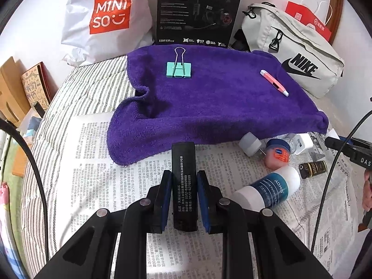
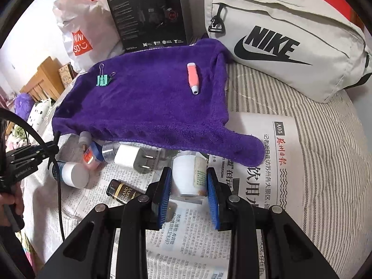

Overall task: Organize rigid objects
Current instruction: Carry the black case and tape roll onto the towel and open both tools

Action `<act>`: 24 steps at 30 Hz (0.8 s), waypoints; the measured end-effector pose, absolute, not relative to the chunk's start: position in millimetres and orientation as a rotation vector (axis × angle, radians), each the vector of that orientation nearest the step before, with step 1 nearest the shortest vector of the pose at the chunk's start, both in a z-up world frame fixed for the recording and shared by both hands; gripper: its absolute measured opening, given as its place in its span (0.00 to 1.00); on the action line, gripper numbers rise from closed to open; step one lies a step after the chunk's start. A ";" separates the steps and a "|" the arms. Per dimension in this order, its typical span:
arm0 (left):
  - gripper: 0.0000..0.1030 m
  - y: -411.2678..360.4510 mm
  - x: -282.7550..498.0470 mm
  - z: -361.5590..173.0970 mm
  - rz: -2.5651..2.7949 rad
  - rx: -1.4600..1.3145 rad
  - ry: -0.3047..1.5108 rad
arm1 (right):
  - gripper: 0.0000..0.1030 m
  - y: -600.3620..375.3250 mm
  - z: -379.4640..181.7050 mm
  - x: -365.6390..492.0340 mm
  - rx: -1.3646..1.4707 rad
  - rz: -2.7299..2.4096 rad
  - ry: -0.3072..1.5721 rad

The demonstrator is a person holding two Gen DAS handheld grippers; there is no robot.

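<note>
My left gripper (image 1: 183,181) is shut on a flat black box (image 1: 184,162) with white print, held above the newspaper. My right gripper (image 2: 189,181) has its jaws around a white bottle (image 2: 189,174) that lies on the newspaper; I cannot tell whether the pads press it. A purple towel (image 1: 209,97) (image 2: 148,102) carries a green binder clip (image 1: 179,69) (image 2: 103,80) and a pink pen-like tube (image 1: 274,82) (image 2: 193,78). Loose on the paper: a white and blue tube (image 1: 269,189), a small pink jar (image 1: 277,153), a white plug (image 2: 131,157), a dark small bottle (image 2: 123,191).
A newspaper (image 2: 274,162) covers the striped bedsheet (image 2: 325,153). Behind the towel stand a Miniso bag (image 1: 107,16), a black Edifier box (image 1: 197,11) and a grey Nike bag (image 2: 286,37). A wooden bed frame (image 2: 44,79) is at the left.
</note>
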State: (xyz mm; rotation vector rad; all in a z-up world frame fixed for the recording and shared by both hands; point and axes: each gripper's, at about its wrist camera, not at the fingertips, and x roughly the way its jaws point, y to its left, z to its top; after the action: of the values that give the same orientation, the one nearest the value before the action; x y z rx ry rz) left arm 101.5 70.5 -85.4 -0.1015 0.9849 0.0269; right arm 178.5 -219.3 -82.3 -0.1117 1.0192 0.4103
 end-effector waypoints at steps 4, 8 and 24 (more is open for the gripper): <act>0.20 71.9 101.9 -82.5 0.031 -0.100 0.985 | 0.29 -218.0 -80.1 177.2 -0.111 0.416 1.022; 0.20 74.4 105.0 -82.5 0.016 -0.125 0.983 | 0.29 -215.2 -77.3 175.2 -0.116 0.423 1.021; 0.20 65.4 116.0 -99.3 0.070 -0.039 1.025 | 0.29 -208.8 -81.1 176.0 -0.122 0.437 1.031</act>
State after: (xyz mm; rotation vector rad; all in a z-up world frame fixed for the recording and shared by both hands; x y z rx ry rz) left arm 116.0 65.4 -99.3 -0.0389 1.0252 0.0700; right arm 176.0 -208.8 -81.1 -0.1224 1.0307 0.4374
